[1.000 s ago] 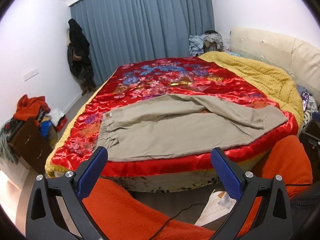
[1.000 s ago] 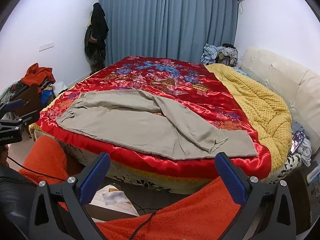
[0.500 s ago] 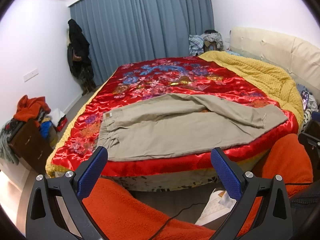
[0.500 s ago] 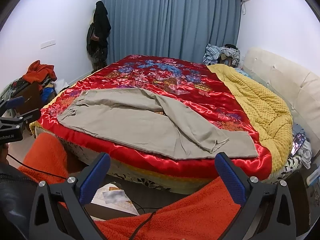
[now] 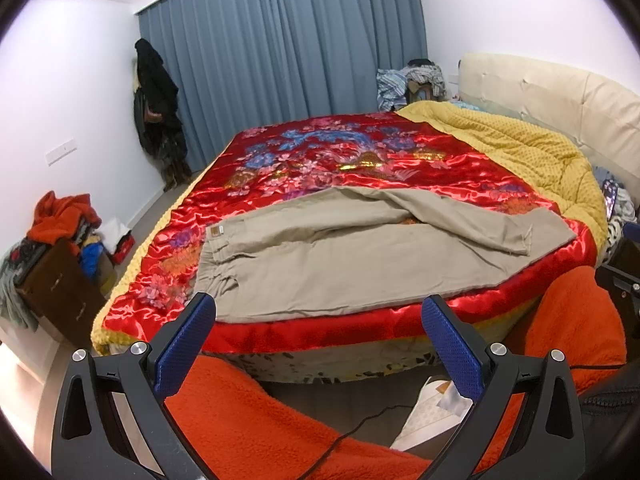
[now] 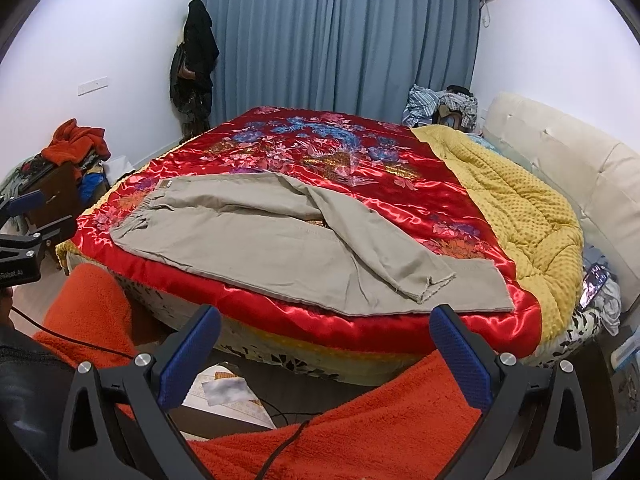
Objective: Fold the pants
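Note:
Beige pants (image 5: 360, 256) lie spread along the near edge of a bed with a red floral satin cover (image 5: 360, 160), waistband to the left, one leg draped over the other toward the right. They also show in the right wrist view (image 6: 280, 240). My left gripper (image 5: 318, 308) is open and empty, short of the bed's near edge below the waistband side. My right gripper (image 6: 325, 318) is open and empty, short of the bed edge near the leg ends (image 6: 432, 284).
A yellow quilt (image 6: 520, 208) lies on the bed's right side by a cream headboard (image 6: 560, 152). Orange fleece legs (image 5: 260, 420) are below the grippers. A dark cabinet piled with clothes (image 5: 56, 264) stands at left. Blue curtains (image 5: 280, 60) hang behind.
Both grippers have drifted slightly toward the bed; the pants look a little nearer. Nothing has been grasped and the pants have not moved.

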`<state>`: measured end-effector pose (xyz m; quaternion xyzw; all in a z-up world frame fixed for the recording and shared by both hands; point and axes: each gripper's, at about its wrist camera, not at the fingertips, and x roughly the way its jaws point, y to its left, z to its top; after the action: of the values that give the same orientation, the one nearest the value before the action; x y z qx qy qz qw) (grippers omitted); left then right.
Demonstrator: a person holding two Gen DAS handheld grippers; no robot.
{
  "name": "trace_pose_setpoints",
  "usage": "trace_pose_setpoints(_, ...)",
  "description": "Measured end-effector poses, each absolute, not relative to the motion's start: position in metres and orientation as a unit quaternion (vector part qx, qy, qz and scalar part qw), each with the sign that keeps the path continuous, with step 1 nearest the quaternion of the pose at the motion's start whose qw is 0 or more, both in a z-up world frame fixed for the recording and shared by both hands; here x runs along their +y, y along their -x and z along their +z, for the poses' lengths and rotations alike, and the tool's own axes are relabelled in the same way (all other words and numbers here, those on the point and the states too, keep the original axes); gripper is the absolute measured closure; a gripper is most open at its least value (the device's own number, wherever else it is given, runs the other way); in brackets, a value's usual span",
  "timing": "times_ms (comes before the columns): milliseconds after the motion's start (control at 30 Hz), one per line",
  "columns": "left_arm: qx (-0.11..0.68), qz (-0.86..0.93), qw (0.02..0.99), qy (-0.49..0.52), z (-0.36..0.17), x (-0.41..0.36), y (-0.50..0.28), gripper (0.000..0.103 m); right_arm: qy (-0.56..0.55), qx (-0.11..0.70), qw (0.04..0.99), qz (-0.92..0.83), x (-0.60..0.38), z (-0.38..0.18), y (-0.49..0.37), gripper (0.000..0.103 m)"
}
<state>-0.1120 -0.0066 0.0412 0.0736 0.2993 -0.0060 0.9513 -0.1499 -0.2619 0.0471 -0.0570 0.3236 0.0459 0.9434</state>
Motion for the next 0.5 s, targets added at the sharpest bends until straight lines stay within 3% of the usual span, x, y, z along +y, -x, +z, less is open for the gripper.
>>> trace_pose_setpoints(500, 0.308, -0.007, 0.949, -0.066, 0.0358, -0.0007, 0.1108, 0.0, 0.069, 0.332, 0.94, 0.035, -0.259, 0.0436, 0.1457, 0.0)
